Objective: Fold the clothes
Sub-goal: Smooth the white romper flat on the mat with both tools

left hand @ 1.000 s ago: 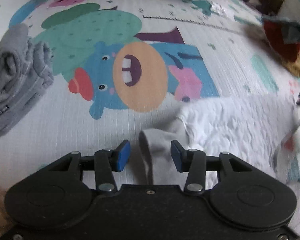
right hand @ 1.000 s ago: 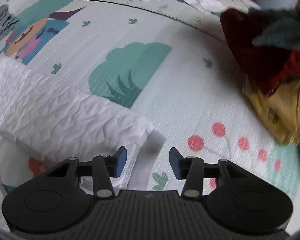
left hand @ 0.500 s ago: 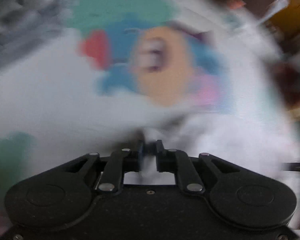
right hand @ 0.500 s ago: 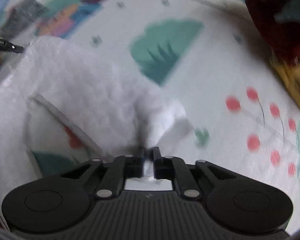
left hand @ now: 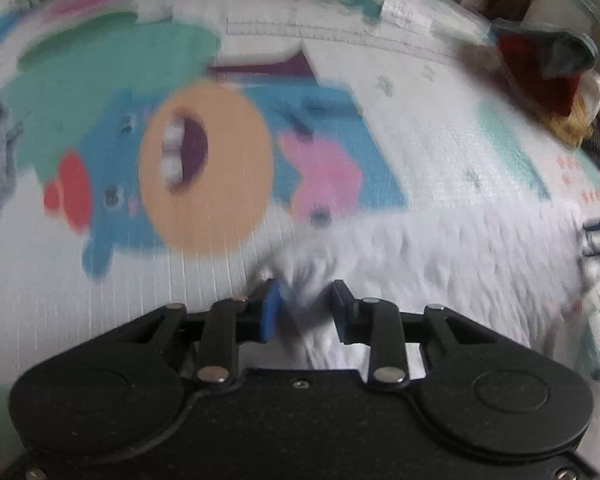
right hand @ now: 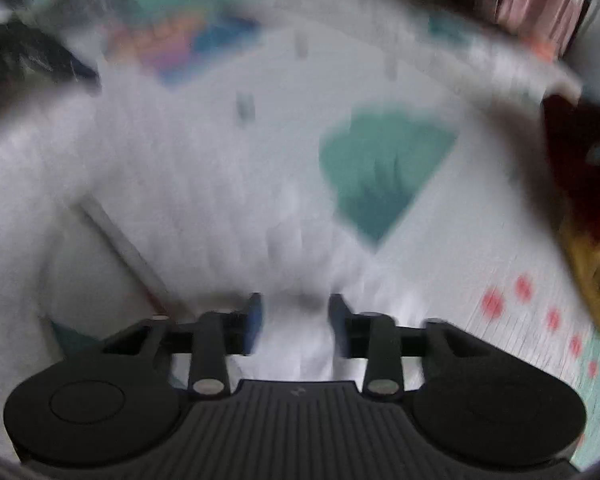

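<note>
Left gripper (left hand: 304, 306): low over the mat (left hand: 440, 152), jaws parted, a bunched corner of the white garment (left hand: 440, 264) between them. Right gripper (right hand: 296, 316): likewise parted, white cloth between the fingers. Garment spreads left across the mat.

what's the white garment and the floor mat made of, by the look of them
White garment: soft textured fabric, maybe waffle or crinkle knit; its surface shows rippled bumps and a matte look, though motion blur hides the weave. Floor mat: likely foam or plastic play mat; printed cartoon shapes, fine embossed grid lines, slight sheen.
</note>
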Demonstrator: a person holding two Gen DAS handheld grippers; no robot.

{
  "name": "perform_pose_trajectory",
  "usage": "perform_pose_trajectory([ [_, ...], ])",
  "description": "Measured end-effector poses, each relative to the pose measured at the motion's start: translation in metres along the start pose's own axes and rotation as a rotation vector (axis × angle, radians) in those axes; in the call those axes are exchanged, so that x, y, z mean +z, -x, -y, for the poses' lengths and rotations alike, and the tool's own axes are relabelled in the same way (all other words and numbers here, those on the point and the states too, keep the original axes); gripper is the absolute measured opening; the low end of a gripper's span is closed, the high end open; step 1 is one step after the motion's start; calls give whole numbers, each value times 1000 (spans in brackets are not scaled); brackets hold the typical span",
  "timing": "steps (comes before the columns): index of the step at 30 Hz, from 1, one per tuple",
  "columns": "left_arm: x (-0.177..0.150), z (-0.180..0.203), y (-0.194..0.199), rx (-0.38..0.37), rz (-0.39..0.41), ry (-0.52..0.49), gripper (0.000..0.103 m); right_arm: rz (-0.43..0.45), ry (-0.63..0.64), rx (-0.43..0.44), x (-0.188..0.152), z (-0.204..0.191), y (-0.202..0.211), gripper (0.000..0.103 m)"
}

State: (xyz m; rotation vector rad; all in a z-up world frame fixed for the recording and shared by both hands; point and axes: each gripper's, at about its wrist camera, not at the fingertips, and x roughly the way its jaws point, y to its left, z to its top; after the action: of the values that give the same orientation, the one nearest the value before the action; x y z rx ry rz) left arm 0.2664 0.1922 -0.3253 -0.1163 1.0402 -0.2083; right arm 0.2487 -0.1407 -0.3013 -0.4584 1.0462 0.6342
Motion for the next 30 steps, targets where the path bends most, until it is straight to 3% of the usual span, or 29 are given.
perform_pose_trajectory([
  [3,1,-8,13,18,3,84,29,4,82,35,-21,-26,19,44],
  [6,-18,0,52,-54,54,-80,30,8,164,69,-41,-52,37,44],
  [9,-56,17,86,-157,34,-290,30,12,246,104,-62,-78,56,44],
  [12,-97,23,101,-177,8,-348,30,15,329,139,-82,-104,74,35],
  [13,-110,25,103,-166,6,-351,30,17,356,151,-89,-112,81,34],
  [15,-130,28,94,-127,-9,-317,31,-62,411,156,-104,-134,72,34],
  [16,-141,33,89,-100,-23,-333,32,-108,439,158,-112,-145,65,34],
  [19,-168,56,79,-19,-75,-404,35,-124,538,143,-128,-145,62,37],
  [21,-165,65,83,8,-94,-406,35,-171,463,122,-124,-128,60,46],
  [22,-161,66,87,13,-84,-409,35,-188,421,105,-122,-120,61,46],
  [26,-152,71,103,-16,40,-446,36,-161,385,88,-125,-107,71,46],
  [28,-151,71,89,-39,8,-395,36,-186,293,88,-127,-103,64,46],
  [30,-166,73,74,-34,-46,-436,41,-181,283,88,-128,-102,64,46],
])
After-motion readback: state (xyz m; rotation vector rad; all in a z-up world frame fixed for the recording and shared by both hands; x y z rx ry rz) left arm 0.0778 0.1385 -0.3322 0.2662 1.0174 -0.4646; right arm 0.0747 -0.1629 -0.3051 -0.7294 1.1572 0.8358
